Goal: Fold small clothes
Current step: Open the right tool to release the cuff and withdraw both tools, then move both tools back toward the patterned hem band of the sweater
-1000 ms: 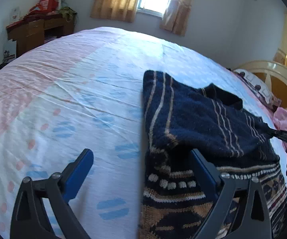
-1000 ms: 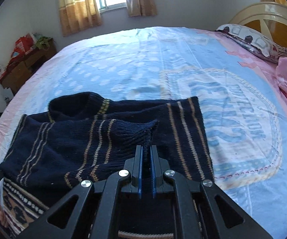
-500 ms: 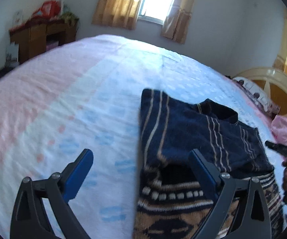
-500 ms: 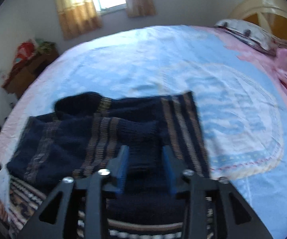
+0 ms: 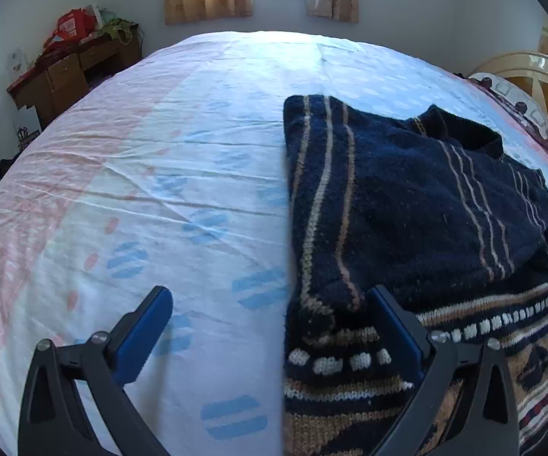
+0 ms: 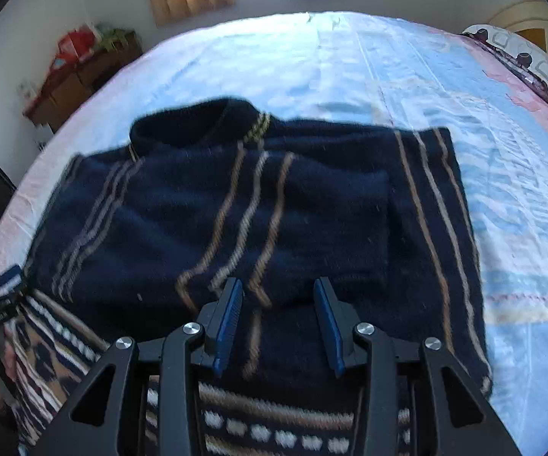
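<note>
A dark navy knitted sweater (image 6: 243, 228) with tan stripes and a patterned hem band is laid on the bed (image 5: 198, 152), toward its near edge and well clear of the pillow (image 6: 520, 57) at the headboard side. Both sleeves are seen folded inward across the body, one cuff lying over the chest area. The right tool (image 6: 279, 319) is held just above the lower middle of the sweater with its jaws apart and nothing between them. The left tool (image 5: 270, 326) is spread wide at the sweater's left edge, one finger over bare sheet and the other over the knit near the hem band; no cloth is gripped.

The sleeve-folding step is judged complete, and the body fold is judged to be next. For that move, the hem band would need to be pinched at both lower corners, one by each tool, and carried up toward the collar (image 6: 198, 125) so that the edges line up. Thick knit is likely to slip or bunch, so a deep, even bite on both layers is called for.
</note>
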A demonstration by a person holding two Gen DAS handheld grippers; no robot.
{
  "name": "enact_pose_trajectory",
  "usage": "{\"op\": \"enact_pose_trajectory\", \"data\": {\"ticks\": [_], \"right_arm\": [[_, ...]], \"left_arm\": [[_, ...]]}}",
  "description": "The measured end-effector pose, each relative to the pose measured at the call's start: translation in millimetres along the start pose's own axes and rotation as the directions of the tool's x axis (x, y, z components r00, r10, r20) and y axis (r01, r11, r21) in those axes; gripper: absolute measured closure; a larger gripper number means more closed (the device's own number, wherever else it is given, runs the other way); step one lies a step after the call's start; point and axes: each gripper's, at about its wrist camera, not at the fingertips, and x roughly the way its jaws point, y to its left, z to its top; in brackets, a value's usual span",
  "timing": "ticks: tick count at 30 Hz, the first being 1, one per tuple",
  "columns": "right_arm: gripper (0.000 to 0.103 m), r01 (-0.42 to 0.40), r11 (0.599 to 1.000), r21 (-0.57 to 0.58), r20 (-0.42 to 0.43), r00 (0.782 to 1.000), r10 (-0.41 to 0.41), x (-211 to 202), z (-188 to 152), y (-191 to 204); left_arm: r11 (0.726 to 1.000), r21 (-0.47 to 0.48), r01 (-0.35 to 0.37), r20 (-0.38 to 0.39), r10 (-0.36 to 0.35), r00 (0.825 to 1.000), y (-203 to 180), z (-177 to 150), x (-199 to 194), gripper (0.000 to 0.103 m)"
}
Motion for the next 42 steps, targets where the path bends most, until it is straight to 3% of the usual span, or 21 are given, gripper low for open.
{"op": "enact_pose_trajectory", "data": {"ticks": [4, 15, 18, 29, 42], "right_arm": [[0.062, 0.021, 1.0, -0.02, -0.004, 1.0, -0.021, -2, -10, -5], [0.061, 0.028, 0.998, 0.047, 0.029, 0.999, -0.029, -22, -31, -20], [0.054, 0.05, 0.998, 0.043, 0.035, 0.998, -0.051, -23, -35, -19], [0.053, 0.039, 0.997, 0.062, 0.063, 0.997, -0.043, -39, -45, -29], [0.051, -0.036, 0.999, 0.04, 0.134, 0.991, 0.03, -104, -83, -9]], "left_arm": [[1.0, 0.009, 0.007, -0.04, -0.006, 0.999, -1, -9, -2, 0.0], [0.996, 0.059, -0.067, 0.011, 0.066, 0.998, -12, -19, -21, 0.0], [0.996, 0.062, -0.069, 0.011, 0.069, 0.998, -12, -20, -19, 0.0], [0.994, 0.071, -0.081, 0.025, 0.079, 0.997, -15, -19, -29, 0.0], [0.999, 0.041, -0.022, 0.118, 0.017, 0.993, -12, -32, -85, 0.0]]}}
